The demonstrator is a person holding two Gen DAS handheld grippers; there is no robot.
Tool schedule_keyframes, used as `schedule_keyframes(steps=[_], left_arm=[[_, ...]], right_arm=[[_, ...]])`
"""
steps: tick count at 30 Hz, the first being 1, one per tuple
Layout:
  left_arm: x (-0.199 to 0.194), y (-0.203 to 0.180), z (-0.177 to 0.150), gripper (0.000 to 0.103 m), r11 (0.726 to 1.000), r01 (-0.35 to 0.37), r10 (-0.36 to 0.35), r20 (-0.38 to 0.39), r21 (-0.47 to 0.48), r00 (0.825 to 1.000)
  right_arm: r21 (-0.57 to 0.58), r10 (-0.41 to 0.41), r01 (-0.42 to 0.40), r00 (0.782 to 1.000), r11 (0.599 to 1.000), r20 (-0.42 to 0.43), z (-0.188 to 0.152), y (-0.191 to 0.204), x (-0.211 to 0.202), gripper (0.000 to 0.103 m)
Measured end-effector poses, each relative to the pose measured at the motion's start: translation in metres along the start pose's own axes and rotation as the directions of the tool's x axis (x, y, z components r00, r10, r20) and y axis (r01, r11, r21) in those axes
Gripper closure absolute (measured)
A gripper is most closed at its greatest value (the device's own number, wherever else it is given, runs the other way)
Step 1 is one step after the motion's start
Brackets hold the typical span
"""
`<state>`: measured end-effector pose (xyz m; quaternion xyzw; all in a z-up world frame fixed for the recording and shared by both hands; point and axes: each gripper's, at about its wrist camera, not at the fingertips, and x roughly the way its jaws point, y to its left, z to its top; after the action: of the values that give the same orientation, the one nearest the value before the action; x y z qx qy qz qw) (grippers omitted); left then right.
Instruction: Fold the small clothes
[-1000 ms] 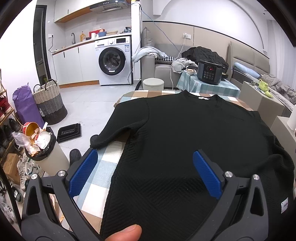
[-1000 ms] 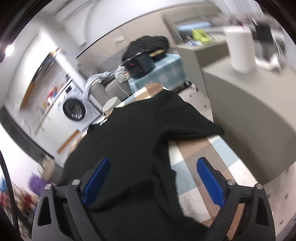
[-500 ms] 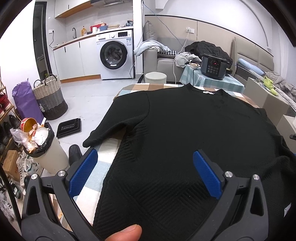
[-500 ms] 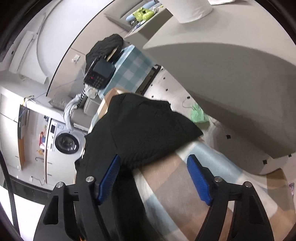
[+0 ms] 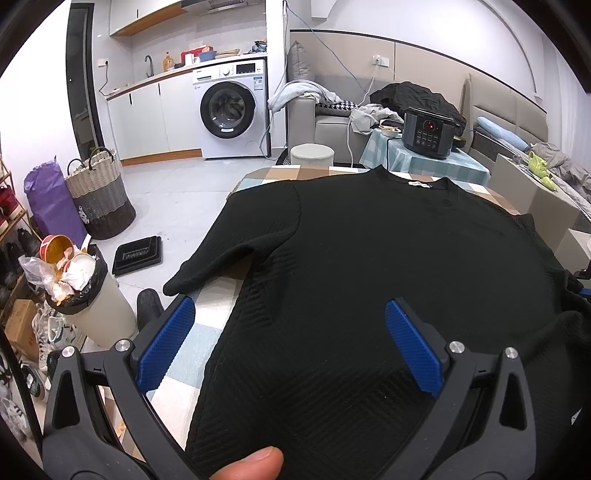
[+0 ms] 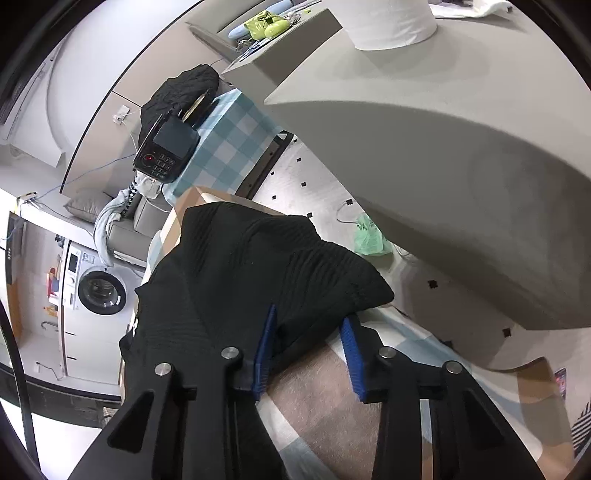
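A black knit sweater [image 5: 369, 240] lies flat, front up, on a table with a checked cloth [image 5: 199, 339]. Its left sleeve [image 5: 221, 254] points toward the table's left edge. My left gripper [image 5: 288, 314] hangs open over the sweater's lower left part, its blue pads wide apart with nothing pinched; a thumb [image 5: 251, 461] shows below. In the right wrist view, my right gripper [image 6: 310, 321] sits low at the right sleeve [image 6: 325, 277]. Its jaws are closing. The sleeve's lower edge lies between the pads, with a gap and bare tablecloth [image 6: 314, 398] still showing.
Left of the table stand a full trash bin [image 5: 85, 291] and a woven basket [image 5: 98, 199]. A black cooker [image 5: 428, 134] sits on a small table behind. A grey cabinet [image 6: 443, 166] with a paper roll [image 6: 391, 22] stands close on the right.
The right gripper rolled, dropped to the right sleeve's edge and narrowed its jaws around it. The left gripper sank a little toward the sweater and stayed open.
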<state>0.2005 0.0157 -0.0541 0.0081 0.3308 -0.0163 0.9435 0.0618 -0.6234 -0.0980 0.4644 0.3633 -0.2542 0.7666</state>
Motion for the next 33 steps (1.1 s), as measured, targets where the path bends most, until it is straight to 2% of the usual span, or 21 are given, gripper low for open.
schedule_keyframes(steps=[1, 3, 6, 9, 11, 13, 14, 15, 17, 18, 19, 21, 22, 23, 26, 28, 30, 32, 33], left_arm=[[0.000, 0.002, -0.001, 0.000, 1.000, 0.001, -0.001, -0.002, 0.000, 1.000], [0.000, 0.003, -0.002, 0.000, 1.000, 0.000, 0.000, 0.000, -0.001, 1.000], [-0.001, 0.006, -0.002, 0.000, 1.000, -0.004, 0.004, 0.010, -0.003, 1.000], [-0.004, 0.013, -0.004, 0.000, 1.000, -0.020, 0.020, 0.024, -0.012, 1.000], [-0.005, 0.018, -0.004, 0.000, 0.999, -0.029, 0.029, 0.024, -0.026, 0.999], [-0.005, 0.023, -0.005, 0.000, 0.999, -0.034, 0.035, 0.023, -0.041, 0.999], [-0.005, 0.025, -0.006, 0.000, 0.998, -0.038, 0.039, 0.022, -0.047, 0.999], [-0.005, 0.028, -0.006, 0.000, 0.998, -0.042, 0.043, 0.022, -0.051, 0.999], [-0.005, 0.031, -0.006, 0.000, 0.997, -0.050, 0.051, 0.019, -0.055, 0.999], [-0.005, 0.030, -0.005, 0.000, 0.997, -0.053, 0.054, 0.019, -0.056, 0.998], [-0.006, 0.031, -0.005, 0.000, 0.997, -0.053, 0.055, 0.022, -0.057, 0.998], [-0.009, 0.031, -0.005, 0.000, 0.997, -0.052, 0.054, 0.026, -0.056, 0.998], [-0.009, 0.031, -0.005, 0.000, 0.997, -0.052, 0.054, 0.024, -0.056, 0.998], [-0.008, 0.031, -0.005, 0.000, 0.997, -0.050, 0.051, 0.021, -0.056, 0.998], [-0.009, 0.030, -0.004, 0.000, 0.997, -0.048, 0.048, 0.009, -0.053, 0.999], [-0.008, 0.031, -0.003, 0.000, 0.997, -0.050, 0.050, 0.004, -0.059, 0.999], [-0.007, 0.034, -0.003, 0.000, 0.996, -0.055, 0.055, -0.002, -0.077, 0.999], [-0.004, 0.042, -0.002, 0.000, 0.992, -0.052, 0.050, -0.018, -0.114, 0.999], [-0.002, 0.048, -0.002, 0.000, 0.990, -0.049, 0.046, -0.026, -0.136, 0.999]], right_arm=[[-0.010, -0.017, 0.017, 1.000, 1.000, 0.003, 0.003, 0.002, 0.002, 0.082], [-0.024, -0.034, 0.035, 0.999, 0.999, 0.006, 0.005, 0.005, 0.003, 0.094], [-0.108, -0.115, 0.124, 0.990, 0.986, 0.082, 0.001, 0.023, -0.005, 0.096], [-0.167, -0.133, 0.156, 0.981, 0.974, 0.143, -0.001, 0.046, -0.015, 0.097], [-0.244, -0.112, 0.160, 0.974, 0.957, 0.199, -0.004, 0.070, -0.023, 0.097], [-0.362, 0.029, 0.059, 0.972, 0.930, 0.233, -0.012, 0.102, -0.035, 0.097], [-0.440, 0.081, 0.027, 0.971, 0.897, 0.226, -0.019, 0.120, -0.038, 0.097], [-0.536, 0.136, -0.003, 0.969, 0.844, 0.208, -0.032, 0.142, -0.041, 0.097], [-0.726, 0.222, -0.105, 0.973, 0.680, 0.067, -0.068, 0.183, -0.040, 0.097], [-0.786, 0.229, -0.177, 0.972, 0.592, -0.046, -0.088, 0.197, -0.034, 0.096], [-0.823, 0.196, -0.221, 0.971, 0.524, -0.136, -0.110, 0.207, -0.025, 0.096], [-0.845, 0.126, -0.237, 0.971, 0.479, -0.202, -0.135, 0.209, -0.012, 0.091], [-0.833, 0.092, -0.248, 0.968, 0.494, -0.234, -0.141, 0.204, -0.005, 0.083], [-0.824, 0.081, -0.253, 0.966, 0.506, -0.247, -0.142, 0.201, -0.002, 0.081], [-0.770, 0.059, -0.217, 0.972, 0.600, -0.228, -0.132, 0.184, 0.001, 0.070], [-0.713, 0.069, -0.213, 0.972, 0.667, -0.225, -0.123, 0.174, 0.001, 0.070], [-0.670, 0.091, -0.229, 0.968, 0.706, -0.234, -0.121, 0.170, 0.003, 0.070], [-0.661, 0.089, -0.230, 0.967, 0.714, -0.239, -0.129, 0.169, 0.003, 0.070], [-0.673, 0.080, -0.235, 0.964, 0.701, -0.253, -0.135, 0.171, 0.008, 0.070]])
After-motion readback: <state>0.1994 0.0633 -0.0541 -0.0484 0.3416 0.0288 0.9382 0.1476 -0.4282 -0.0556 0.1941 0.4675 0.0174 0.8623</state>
